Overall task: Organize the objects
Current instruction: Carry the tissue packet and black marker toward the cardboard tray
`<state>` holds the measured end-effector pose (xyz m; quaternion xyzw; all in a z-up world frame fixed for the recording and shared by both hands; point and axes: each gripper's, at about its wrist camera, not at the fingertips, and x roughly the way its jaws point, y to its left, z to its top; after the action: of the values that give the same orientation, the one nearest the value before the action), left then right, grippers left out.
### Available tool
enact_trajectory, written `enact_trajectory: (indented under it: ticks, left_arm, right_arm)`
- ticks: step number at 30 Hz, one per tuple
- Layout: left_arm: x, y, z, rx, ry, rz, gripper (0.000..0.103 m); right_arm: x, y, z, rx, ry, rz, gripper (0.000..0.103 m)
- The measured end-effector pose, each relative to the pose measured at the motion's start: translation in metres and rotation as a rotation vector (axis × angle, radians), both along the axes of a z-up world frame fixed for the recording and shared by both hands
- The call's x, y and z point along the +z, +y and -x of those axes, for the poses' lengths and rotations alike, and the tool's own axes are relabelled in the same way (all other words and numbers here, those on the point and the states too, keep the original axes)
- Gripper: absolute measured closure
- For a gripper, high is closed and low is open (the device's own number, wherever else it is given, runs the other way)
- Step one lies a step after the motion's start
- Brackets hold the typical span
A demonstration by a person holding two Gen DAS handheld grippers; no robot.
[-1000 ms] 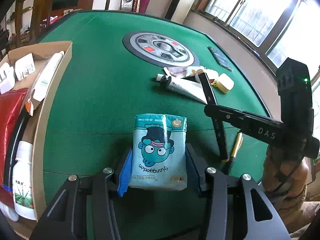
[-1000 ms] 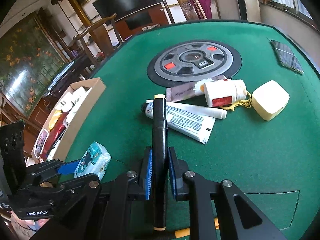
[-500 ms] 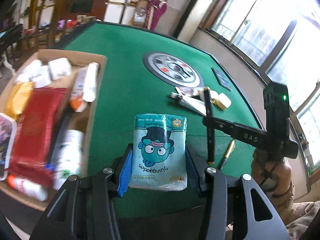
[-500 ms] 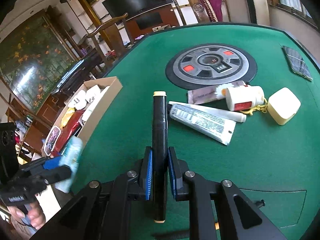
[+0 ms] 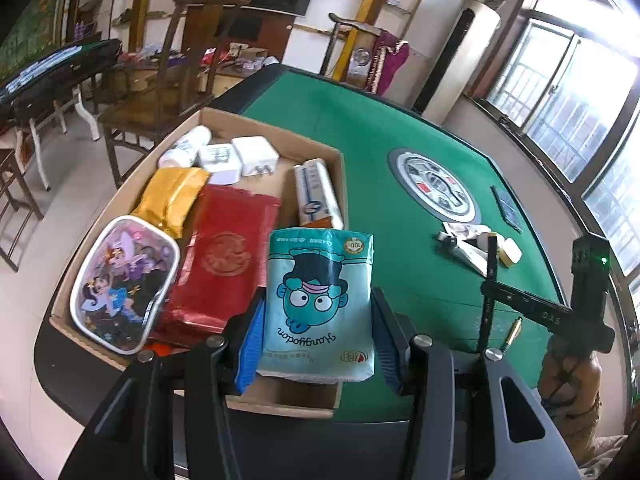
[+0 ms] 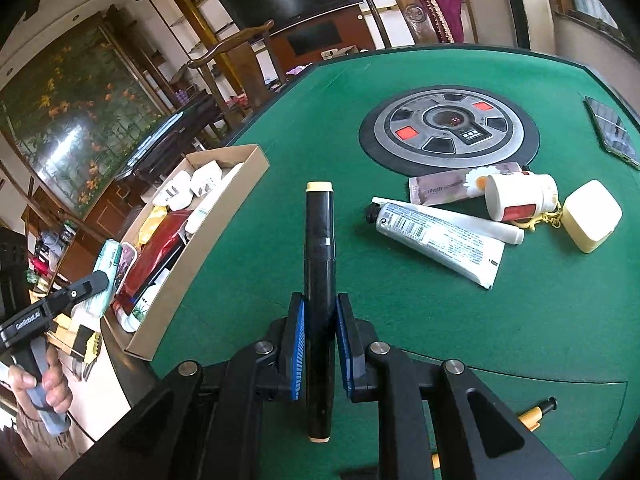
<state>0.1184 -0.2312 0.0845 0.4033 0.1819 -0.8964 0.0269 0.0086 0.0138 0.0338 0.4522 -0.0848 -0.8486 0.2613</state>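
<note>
Two views, pouch (image 5: 122, 284) left-only, phone (image 6: 612, 130) right-clearer

You have strong daylight pouring in from the windows (image 5: 576, 92) on the right of the left wrist view, blown out to white there. The green table (image 6: 500, 320) is evenly lit with soft shadows, and both views are sharp in the middle, bent and dark at the corners
</note>
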Motion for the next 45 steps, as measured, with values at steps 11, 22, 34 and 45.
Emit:
enact_trajectory:
  ticks: [11,22,34,45]
  left_arm:
    - [-0.002,-0.02,0.02,0.005,-0.044,0.024,0.055]
    - [-0.002,-0.037,0.077,-0.054,-0.137,0.063,0.055]
    - [-0.017,-0.047,0.147,-0.083,-0.23,-0.046,0.055]
    - [-0.044,-0.07,0.183,-0.005,-0.294,-0.069,0.055]
  right_arm:
    - [-0.001,0.0,-0.001,0.003,-0.003,0.009,0.087]
    - [0.005,-0.008,-0.007,0.022,0.011,0.017,0.087]
    - [0.012,-0.009,-0.011,0.02,0.025,0.027,0.087]
    - [0.014,-0.011,-0.013,0.023,0.032,0.03,0.087]
